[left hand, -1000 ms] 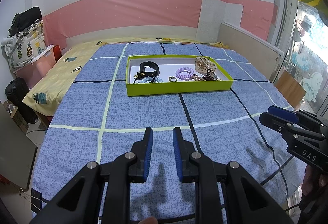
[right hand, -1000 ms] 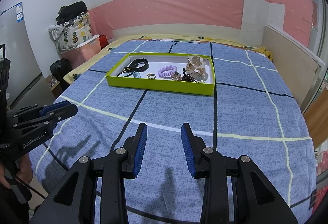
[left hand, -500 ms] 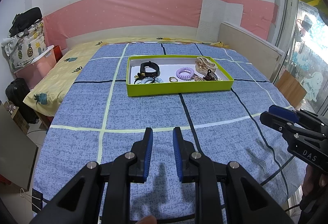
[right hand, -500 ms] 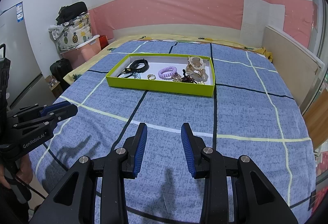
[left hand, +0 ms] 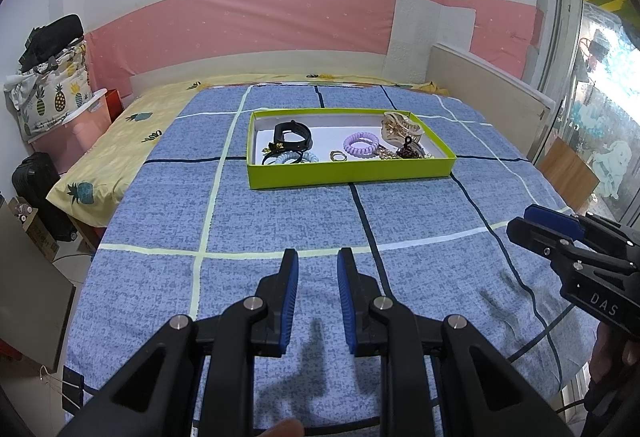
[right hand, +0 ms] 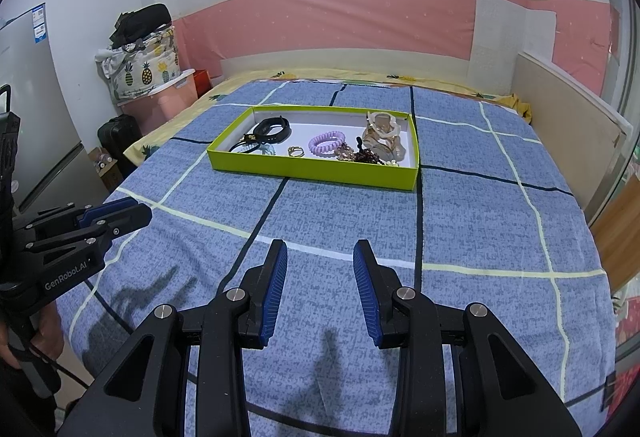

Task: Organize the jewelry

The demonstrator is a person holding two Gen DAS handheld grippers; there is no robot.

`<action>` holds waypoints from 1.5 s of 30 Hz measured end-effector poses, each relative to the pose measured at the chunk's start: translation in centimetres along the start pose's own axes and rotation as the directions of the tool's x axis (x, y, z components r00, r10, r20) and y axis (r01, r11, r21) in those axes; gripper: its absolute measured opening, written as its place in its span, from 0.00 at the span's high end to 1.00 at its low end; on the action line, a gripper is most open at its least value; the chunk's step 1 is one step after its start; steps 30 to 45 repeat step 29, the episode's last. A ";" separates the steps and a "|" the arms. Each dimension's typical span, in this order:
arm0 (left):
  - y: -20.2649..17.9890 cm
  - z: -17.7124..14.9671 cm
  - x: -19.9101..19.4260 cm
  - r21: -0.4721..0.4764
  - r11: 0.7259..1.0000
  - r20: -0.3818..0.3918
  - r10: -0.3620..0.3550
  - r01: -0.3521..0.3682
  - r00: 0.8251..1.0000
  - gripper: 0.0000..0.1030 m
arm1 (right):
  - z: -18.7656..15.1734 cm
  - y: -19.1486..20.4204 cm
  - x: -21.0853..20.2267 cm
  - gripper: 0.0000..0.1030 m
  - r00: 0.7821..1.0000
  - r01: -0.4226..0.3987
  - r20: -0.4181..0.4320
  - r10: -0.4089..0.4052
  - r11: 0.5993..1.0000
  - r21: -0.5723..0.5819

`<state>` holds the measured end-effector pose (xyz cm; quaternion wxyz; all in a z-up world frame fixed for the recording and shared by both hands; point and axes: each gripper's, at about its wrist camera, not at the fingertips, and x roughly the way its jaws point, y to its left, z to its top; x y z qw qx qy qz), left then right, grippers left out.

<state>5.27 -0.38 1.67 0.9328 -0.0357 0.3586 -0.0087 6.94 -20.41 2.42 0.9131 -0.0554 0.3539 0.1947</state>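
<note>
A: Where is the jewelry?

B: In the shallow lime-green rectangular tray lying on the blue checked bedspread, well ahead of both tools. A black wristband sits toward its left, a lilac spiral hair tie in the middle, a small gold ring just beside that, and a beige hair claw at the right end.

A: And the grippers?

B: The left gripper hovers over the bedspread with its blue-padded fingers apart and nothing between them. The right gripper does likewise, spread somewhat wider. Neither touches the tray.
</note>
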 end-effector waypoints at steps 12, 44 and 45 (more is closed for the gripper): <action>0.0 0.0 -0.1 -0.001 1.000 0.010 0.020 -0.020 1.000 0.80 | 0.1 0.0 -0.1 0.66 1.000 -0.001 0.000 0.001 1.000 -0.001; 0.0 0.0 -0.1 -0.010 1.000 0.019 0.019 -0.019 1.000 0.80 | 0.3 0.3 -0.4 0.66 1.000 -0.002 0.003 0.002 1.000 -0.006; 0.0 0.0 -0.1 -0.010 1.000 0.019 0.019 -0.019 1.000 0.80 | 0.3 0.3 -0.4 0.66 1.000 -0.002 0.003 0.002 1.000 -0.006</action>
